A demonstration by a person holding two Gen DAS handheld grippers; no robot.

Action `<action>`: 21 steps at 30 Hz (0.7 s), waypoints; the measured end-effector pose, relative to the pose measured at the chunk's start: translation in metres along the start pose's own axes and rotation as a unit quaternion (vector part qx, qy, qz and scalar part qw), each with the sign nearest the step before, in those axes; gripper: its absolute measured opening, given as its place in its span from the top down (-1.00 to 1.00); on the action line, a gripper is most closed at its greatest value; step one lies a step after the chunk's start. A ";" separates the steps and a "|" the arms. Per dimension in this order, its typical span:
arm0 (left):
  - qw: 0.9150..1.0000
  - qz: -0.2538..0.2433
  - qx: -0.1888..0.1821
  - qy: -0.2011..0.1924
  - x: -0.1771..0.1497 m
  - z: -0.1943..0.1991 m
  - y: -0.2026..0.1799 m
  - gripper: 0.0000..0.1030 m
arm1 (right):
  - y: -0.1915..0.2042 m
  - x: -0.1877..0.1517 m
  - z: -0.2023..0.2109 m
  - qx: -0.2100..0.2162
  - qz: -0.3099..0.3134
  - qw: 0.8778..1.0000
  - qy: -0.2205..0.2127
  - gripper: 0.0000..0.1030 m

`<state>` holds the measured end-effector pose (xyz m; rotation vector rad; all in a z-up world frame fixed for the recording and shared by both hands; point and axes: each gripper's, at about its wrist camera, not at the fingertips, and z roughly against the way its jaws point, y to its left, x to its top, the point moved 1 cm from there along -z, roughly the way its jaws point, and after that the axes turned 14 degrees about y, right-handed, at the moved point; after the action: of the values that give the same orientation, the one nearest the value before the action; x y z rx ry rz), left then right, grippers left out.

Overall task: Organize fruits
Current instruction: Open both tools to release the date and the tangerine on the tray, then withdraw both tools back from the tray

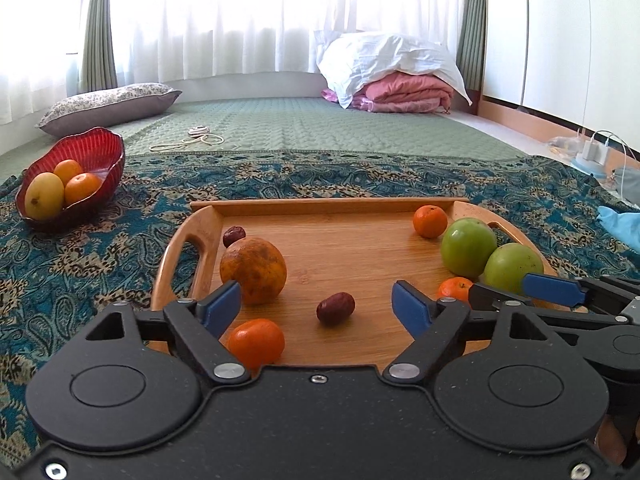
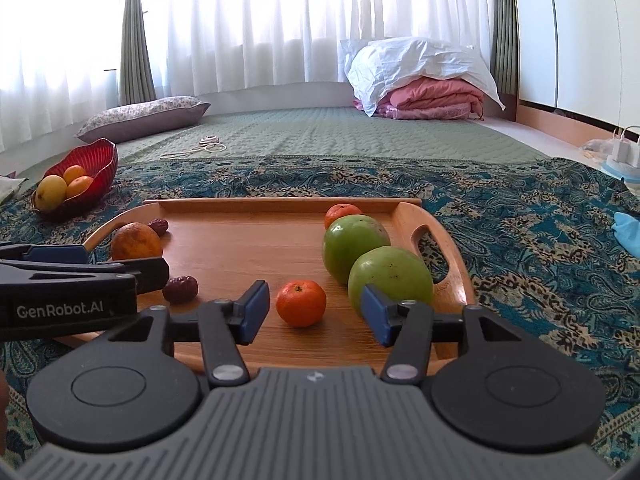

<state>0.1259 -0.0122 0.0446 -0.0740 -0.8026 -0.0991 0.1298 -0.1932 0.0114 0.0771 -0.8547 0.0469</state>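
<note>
A red bowl (image 1: 72,178) at far left holds 3 fruits. On the wooden tray (image 1: 332,206), the left gripper (image 1: 316,308) stands spread and empty above a red date (image 1: 335,307). The right gripper (image 2: 314,310) is likewise released, a small tangerine (image 2: 301,303) between its blue pads untouched, 2 green apples (image 2: 390,278) just right.

the far tangerine (image 2: 342,213) sits half hidden behind a green apple (image 2: 355,248); the blue cloth (image 2: 628,232) is cut off.
</note>
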 end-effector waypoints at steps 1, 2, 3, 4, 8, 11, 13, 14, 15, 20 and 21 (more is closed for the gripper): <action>1.000 0.001 0.000 0.001 -0.001 0.002 0.001 -0.63 | 0.000 -0.001 0.002 -0.002 0.001 1.000 -0.002 -0.40; 1.000 0.003 -0.001 0.002 -0.003 0.003 0.001 -0.64 | 0.000 -0.002 0.003 -0.004 0.003 1.000 -0.003 -0.43; 1.000 0.005 -0.003 0.002 -0.004 0.004 0.002 -0.65 | 0.000 -0.003 0.005 -0.005 0.003 1.000 -0.005 -0.45; 1.000 0.007 -0.004 0.003 -0.006 0.006 0.003 -0.65 | 0.000 -0.004 0.006 -0.005 0.003 1.000 -0.005 -0.49; 1.000 0.010 -0.006 0.003 -0.013 0.012 0.005 -0.72 | -0.002 -0.009 0.011 -0.006 0.004 1.000 -0.007 -0.60; 1.000 0.011 -0.004 0.005 -0.019 0.015 0.006 -0.76 | -0.002 -0.012 0.014 -0.007 0.004 1.000 -0.007 -0.66; 1.000 0.012 -0.004 0.008 -0.022 0.017 0.007 -0.76 | -0.002 -0.015 0.015 -0.006 0.004 1.000 -0.005 -0.67; 1.000 0.013 -0.004 0.009 -0.024 0.018 0.008 -0.77 | -0.002 -0.016 0.016 -0.006 0.004 1.000 -0.005 -0.68; 1.000 0.014 -0.003 0.009 -0.026 0.018 0.009 -0.78 | -0.002 -0.017 0.016 -0.006 0.004 1.000 -0.004 -0.69; 1.000 0.023 0.000 0.017 -0.036 0.020 0.013 -0.84 | -0.006 -0.025 0.018 -0.009 0.002 1.000 0.003 -0.72; 1.000 0.025 0.000 0.019 -0.038 0.021 0.014 -0.84 | -0.006 -0.026 0.018 -0.010 0.001 1.000 0.005 -0.72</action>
<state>0.0866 0.0059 0.0312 -0.0920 -0.7627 -0.0531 0.0995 -0.2007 0.0030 0.0577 -0.8451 0.0413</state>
